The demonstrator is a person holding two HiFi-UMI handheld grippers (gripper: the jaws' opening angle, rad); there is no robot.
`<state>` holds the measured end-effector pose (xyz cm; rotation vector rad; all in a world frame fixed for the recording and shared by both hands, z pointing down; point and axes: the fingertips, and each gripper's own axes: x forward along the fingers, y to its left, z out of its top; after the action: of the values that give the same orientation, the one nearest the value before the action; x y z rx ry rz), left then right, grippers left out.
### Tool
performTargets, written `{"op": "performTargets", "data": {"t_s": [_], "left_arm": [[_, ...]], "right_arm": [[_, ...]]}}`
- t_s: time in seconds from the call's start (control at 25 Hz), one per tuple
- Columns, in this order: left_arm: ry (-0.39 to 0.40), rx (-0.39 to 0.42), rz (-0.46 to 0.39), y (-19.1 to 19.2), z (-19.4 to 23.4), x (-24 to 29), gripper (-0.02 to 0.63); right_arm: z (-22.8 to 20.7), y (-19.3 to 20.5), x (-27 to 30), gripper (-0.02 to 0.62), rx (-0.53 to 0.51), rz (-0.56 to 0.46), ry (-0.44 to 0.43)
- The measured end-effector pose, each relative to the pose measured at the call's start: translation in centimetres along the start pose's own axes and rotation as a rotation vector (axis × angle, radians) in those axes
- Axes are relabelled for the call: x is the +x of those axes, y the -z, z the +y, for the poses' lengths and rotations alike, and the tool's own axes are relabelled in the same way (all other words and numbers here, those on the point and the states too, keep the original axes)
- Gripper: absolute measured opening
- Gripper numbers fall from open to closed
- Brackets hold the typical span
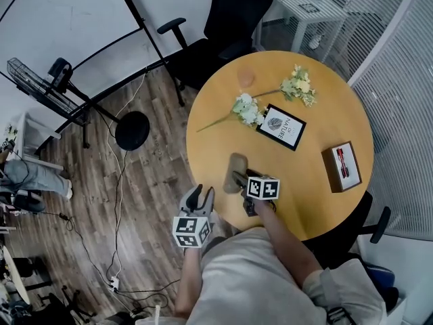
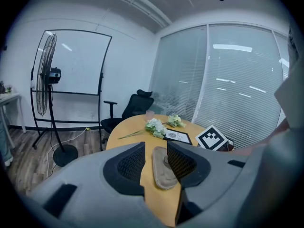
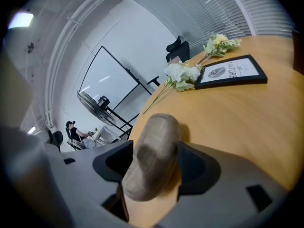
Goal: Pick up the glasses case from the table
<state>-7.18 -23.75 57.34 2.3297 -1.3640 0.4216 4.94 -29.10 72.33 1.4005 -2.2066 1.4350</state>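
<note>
The glasses case (image 1: 236,171) is a grey-brown oblong pouch lying on the round wooden table (image 1: 318,107), near its front-left edge. My right gripper (image 1: 240,180) reaches onto it from the near side. In the right gripper view the case (image 3: 153,156) lies between the two dark pads, and a gap shows beside the left pad (image 3: 116,163); the jaws stand wide and do not press it. My left gripper (image 1: 201,196) hovers off the table's edge, open and empty. From there the case (image 2: 164,169) shows just beyond its fingertips.
A black-framed card (image 1: 281,126), two sprays of white flowers (image 1: 249,108) and a pink cup (image 1: 245,78) lie further back on the table. A brown box (image 1: 342,166) sits at the right. A black office chair (image 1: 230,26) stands behind, a floor fan (image 1: 40,87) at the left.
</note>
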Motion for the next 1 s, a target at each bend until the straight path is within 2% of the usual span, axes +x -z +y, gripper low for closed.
{"op": "performTargets", "data": {"t_s": [0.08, 0.24, 0.52, 0.76, 0.88, 1.0], "left_arm": [[-0.006, -0.008, -0.004, -0.3, 0.1, 0.1, 0.127], [-0.011, -0.012, 0.001, 0.0, 0.0, 0.1, 0.127], [-0.047, -0.029, 0.012, 0.8, 1.2, -0.6, 0.127], [-0.062, -0.031, 0.008, 0.8, 1.5, -1.0, 0.127], [-0.071, -0.036, 0.009, 1.0, 2.0, -1.3, 0.127], [-0.078, -0.042, 0.006, 1.1, 2.1, -1.3, 0.127]], "right_arm": [[-0.2, 0.1, 0.2, 0.273, 0.003, 0.012, 0.017], [-0.1, 1.0, 1.0, 0.327, 0.022, 0.038, 0.013], [1.1, 2.2, 2.6, 0.339, 0.012, 0.09, -0.008], [2.4, 4.5, 3.3, 0.337, -0.088, 0.185, -0.016], [2.9, 4.9, 3.5, 0.308, -0.14, 0.196, -0.023], [2.9, 4.9, 3.4, 0.305, -0.164, 0.192, -0.022]]}}
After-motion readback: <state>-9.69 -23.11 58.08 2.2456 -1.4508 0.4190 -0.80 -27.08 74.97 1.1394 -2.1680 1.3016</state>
